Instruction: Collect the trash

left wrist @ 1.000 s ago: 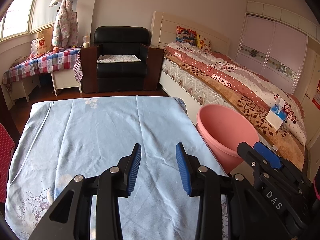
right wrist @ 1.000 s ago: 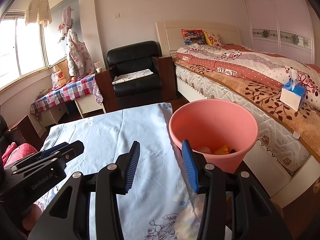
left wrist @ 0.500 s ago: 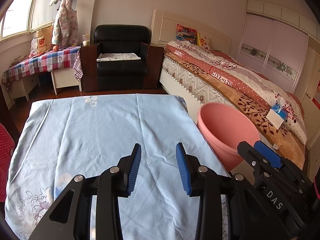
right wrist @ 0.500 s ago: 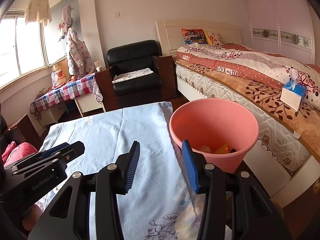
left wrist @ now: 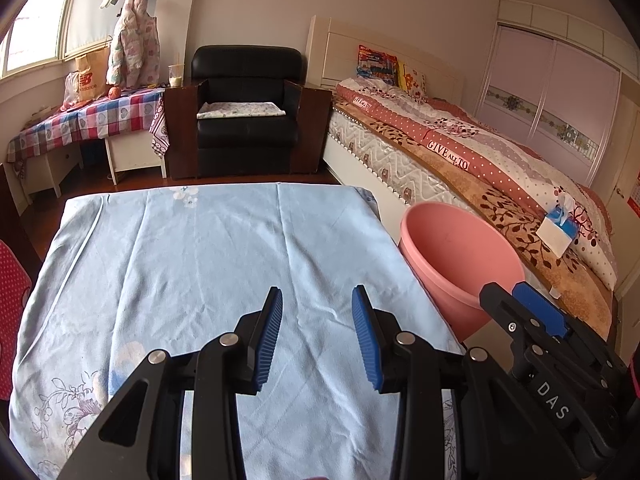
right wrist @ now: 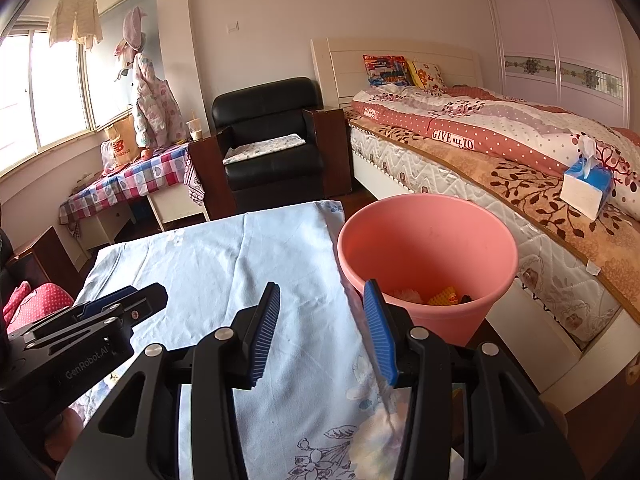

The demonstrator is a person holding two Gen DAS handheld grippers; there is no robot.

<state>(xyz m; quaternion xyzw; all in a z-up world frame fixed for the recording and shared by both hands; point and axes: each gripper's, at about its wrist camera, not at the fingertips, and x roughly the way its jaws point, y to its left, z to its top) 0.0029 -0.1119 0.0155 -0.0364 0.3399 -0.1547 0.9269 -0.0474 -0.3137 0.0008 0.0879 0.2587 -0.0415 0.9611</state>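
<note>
Jaws of the left gripper, black with blue ribbed pads, stand apart with nothing between them, hanging over the light blue floral cloth that covers the table. Just to its right in the left wrist view, the right gripper shows as a black and blue body printed DAS; its 2 fingers are likewise parted and empty, one over the cloth's right edge, the other in front of the round pink plastic bucket. The bucket stands on the floor, just beside the table's right side, between it and the bed. Inside, at the bottom, lie pieces of trash: something pale and crumpled, a yellow scrap and a dark bit. No trash shows on the cloth itself. On the bed's brown leaf-patterned blanket rests a blue and white tissue box. Beyond the table stand a black leather armchair and a low bench under a checked cloth.
</note>
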